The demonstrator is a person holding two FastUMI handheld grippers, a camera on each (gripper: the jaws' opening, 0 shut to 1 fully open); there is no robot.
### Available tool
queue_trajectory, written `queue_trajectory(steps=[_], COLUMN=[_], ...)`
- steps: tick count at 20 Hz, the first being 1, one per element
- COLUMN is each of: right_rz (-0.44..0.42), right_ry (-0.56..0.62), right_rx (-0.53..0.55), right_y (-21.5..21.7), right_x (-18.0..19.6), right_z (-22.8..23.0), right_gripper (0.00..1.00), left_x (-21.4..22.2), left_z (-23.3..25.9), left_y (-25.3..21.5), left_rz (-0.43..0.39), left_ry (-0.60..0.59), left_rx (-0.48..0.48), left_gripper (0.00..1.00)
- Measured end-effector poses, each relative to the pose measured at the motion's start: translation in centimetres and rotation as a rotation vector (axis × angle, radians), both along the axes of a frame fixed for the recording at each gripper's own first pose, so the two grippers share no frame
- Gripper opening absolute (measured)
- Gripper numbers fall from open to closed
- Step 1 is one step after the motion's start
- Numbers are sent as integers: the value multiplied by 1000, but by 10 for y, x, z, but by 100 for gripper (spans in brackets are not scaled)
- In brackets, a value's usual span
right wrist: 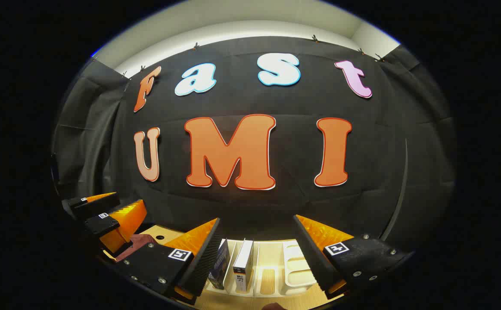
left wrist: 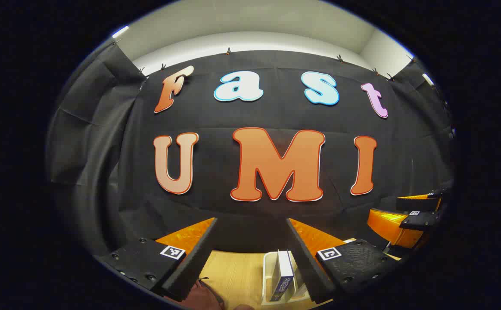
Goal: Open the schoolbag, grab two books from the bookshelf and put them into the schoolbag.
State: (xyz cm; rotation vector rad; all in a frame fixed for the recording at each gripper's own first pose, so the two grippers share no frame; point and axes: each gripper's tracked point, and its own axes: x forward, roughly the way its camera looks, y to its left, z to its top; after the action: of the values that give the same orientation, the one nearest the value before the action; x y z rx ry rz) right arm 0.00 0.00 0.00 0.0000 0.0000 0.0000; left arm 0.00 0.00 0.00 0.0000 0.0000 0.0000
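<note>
- bookshelf (right wrist: 291, 265): a cream-white rack with slots;
- table (left wrist: 237, 275): pale wood with a fine grain;
- schoolbag (left wrist: 203, 297): dull maroon red, at the lower edge;
- first book (right wrist: 220, 265): dark blue cover;
- second book (right wrist: 244, 262): white, with dark print low on its spine;
- booth wall (left wrist: 104, 129): black cloth.

From my left gripper (left wrist: 250, 258), the schoolbag (left wrist: 203, 295) is just a dark red sliver cut off by the bottom edge beside the left finger. The right finger hides part of the white bookshelf (left wrist: 269, 262). From my right gripper (right wrist: 256, 254), the left finger covers part of 1 book (right wrist: 219, 269); I can't read either cover.
</note>
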Motion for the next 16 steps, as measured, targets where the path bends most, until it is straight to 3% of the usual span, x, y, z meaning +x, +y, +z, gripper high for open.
queue_trajectory(steps=[1, 16], right_rz=[-4, -14], right_ry=[-6, 5], right_rx=[0, -11], right_y=[0, 0], right_x=[0, -3], right_z=[2, 1], right_gripper=[96, 96], left_x=[0, -2], left_z=[1, -1], left_y=[0, 8], left_rz=[-1, 9], left_ry=[1, -4], left_rx=[7, 46], left_gripper=[95, 95])
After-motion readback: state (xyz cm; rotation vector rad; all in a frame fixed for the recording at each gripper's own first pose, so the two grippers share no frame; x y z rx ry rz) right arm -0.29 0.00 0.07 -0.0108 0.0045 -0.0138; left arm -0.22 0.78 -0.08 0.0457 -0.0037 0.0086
